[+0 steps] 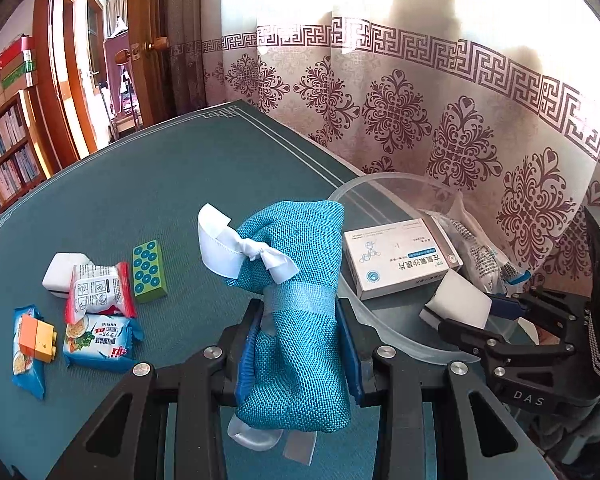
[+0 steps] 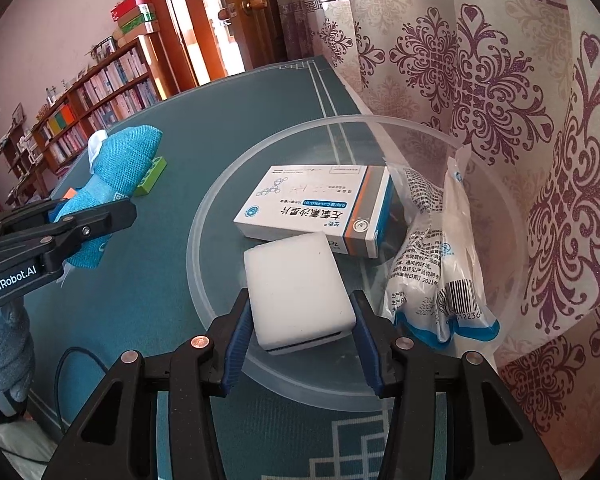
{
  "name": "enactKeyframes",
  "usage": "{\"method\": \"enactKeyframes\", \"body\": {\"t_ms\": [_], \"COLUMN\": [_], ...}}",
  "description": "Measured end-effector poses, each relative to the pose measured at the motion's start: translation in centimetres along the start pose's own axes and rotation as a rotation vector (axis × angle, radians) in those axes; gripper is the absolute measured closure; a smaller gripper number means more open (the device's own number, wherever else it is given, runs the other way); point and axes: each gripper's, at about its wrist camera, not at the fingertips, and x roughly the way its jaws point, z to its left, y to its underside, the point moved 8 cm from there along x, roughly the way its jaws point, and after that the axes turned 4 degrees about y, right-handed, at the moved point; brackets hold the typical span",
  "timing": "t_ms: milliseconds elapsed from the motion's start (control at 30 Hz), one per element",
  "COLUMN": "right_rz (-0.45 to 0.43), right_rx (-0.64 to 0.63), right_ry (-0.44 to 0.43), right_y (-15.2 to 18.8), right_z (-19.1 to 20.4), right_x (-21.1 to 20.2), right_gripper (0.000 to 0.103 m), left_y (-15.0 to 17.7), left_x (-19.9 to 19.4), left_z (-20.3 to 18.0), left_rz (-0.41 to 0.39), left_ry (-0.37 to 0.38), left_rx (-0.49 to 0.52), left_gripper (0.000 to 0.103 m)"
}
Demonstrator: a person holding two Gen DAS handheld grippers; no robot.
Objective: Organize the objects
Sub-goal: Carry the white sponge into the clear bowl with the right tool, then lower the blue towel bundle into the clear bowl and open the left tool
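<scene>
My left gripper [image 1: 300,316] is shut on a teal woven pouch [image 1: 300,280] with a white ribbon, held above the table; it also shows in the right wrist view [image 2: 112,184]. My right gripper [image 2: 300,320] is shut on a white block [image 2: 296,288] over the clear round bowl [image 2: 204,208]; the block also shows in the left wrist view [image 1: 460,300]. In the bowl lie a white medicine box [image 2: 316,208] and a plastic-wrapped white pack [image 2: 440,264].
On the teal table [image 1: 140,184] at the left lie a green dotted block [image 1: 149,271], a white block [image 1: 62,274], snack packets [image 1: 100,292], and an orange and yellow brick [image 1: 38,336]. A patterned curtain [image 1: 460,112] hangs behind the bowl. A bookshelf stands far left.
</scene>
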Motion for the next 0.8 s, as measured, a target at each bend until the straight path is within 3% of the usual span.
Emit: {"method": "enactKeyframes", "body": {"t_ms": [200, 300, 700, 767, 800], "right_rz": [-0.001, -0.017, -0.132, -0.134, -0.133], "right_rx": [0.014, 0.033, 0.020, 0.021, 0.024], "right_ry": [0.004, -0.002, 0.015, 0.021, 0.022], "right_y": [0.0, -0.2, -1.6, -1.6, -1.6], "right_z": [-0.2, -0.5, -0.2, -0.2, -0.3], "right_x": [-0.5, -1.0, -3.6, -3.8, -3.7], "right_gripper": [0.051, 0.042, 0.041, 0.041, 0.041], "left_y": [-1.7, -2.6, -5.1, -5.4, -5.5], "left_x": [0.6, 1.2, 4.3, 4.7, 4.7], "left_z": [-1.8, -2.6, -6.3, -6.7, -6.8], "left_rz": [-0.017, -0.014, 0.008, 0.008, 0.006], "left_ry": [0.053, 0.080, 0.169, 0.177, 0.183], "left_rx": [0.028, 0.034, 0.100, 0.113, 0.115], "left_gripper": [0.065, 0.064, 0.064, 0.061, 0.053]}}
